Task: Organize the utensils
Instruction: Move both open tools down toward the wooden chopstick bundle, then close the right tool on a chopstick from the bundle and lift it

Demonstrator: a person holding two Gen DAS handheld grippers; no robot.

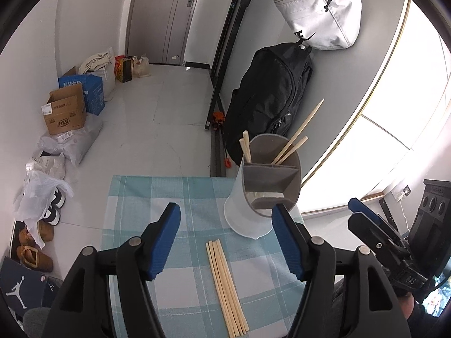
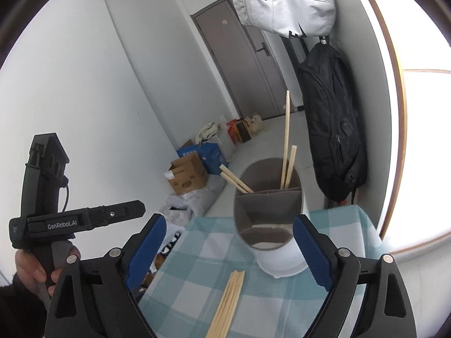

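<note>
While chopsticks (image 1: 225, 287) lie loose, holder (image 1: 265, 186) contains four more.

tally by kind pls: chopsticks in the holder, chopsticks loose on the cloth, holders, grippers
Chopsticks in the holder: 4
Chopsticks loose on the cloth: about 5, bundled, hard to separate
Holder: 1
Grippers: 2, left gripper and right gripper, both open and empty
Total: about 12

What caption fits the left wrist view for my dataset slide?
Open left gripper above loose chopsticks on a checked tablecloth, beside a divided utensil holder already holding four.
</note>
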